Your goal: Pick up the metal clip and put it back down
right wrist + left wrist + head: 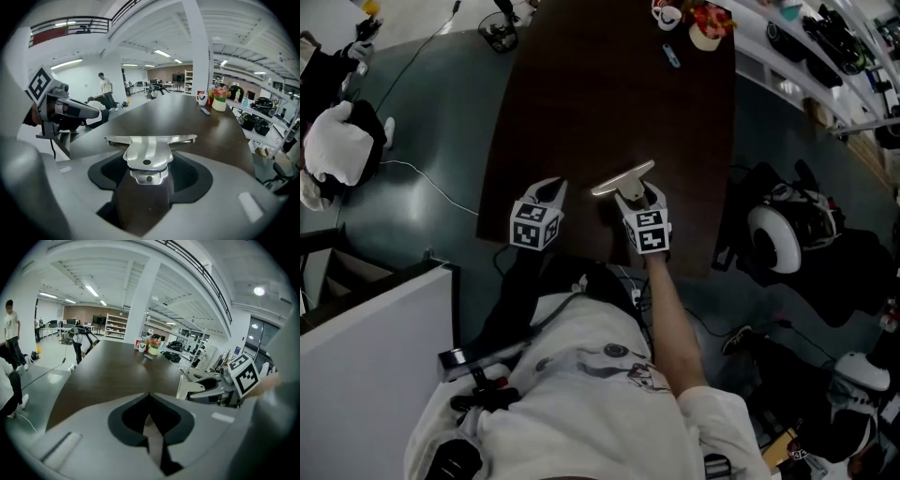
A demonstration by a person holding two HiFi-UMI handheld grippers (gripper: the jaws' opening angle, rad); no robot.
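The metal clip is a shiny silver clamp with a long flat bar across its far end. My right gripper is shut on its handle, and the bar sticks out ahead of the jaws. In the head view the metal clip hangs over the near end of the dark table, held by my right gripper. My left gripper sits beside it to the left, over the table's near edge. In the left gripper view my left gripper has its jaws closed with nothing between them.
At the table's far end stand a mug, a flower pot and a small blue object. Office chairs stand to the right, shelving beyond them. A cable runs over the floor at left. People stand far off.
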